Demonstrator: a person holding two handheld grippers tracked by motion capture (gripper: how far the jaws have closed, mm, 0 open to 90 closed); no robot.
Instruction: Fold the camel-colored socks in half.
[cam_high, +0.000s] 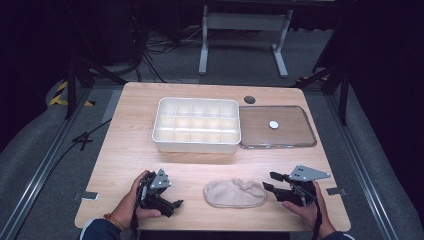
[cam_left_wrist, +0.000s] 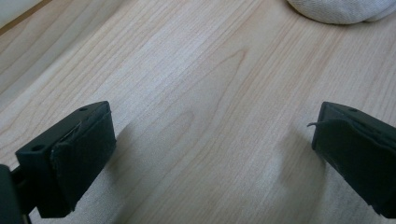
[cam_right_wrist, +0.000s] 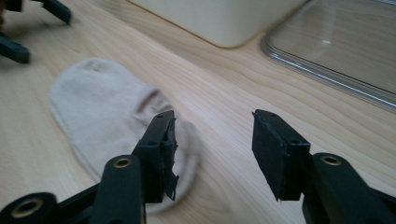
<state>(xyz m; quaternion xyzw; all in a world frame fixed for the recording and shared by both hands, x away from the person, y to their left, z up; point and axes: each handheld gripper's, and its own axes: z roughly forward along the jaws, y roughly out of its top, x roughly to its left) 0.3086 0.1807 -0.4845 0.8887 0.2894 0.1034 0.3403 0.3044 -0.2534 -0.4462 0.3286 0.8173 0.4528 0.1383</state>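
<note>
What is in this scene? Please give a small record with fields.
work item: beige sock, flat on the table between the grippers
left gripper: jaws wide apart, nothing between them
right gripper: jaws apart, holding nothing, sock's end just under them
behind: white divided box, compartments look empty
beside box: clear lid, lying flat

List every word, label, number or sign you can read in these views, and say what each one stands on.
None: no readable text on the sock, the divided white box, the clear lid or the table. The lid's round white spot bears no lettering that can be made out.
</note>
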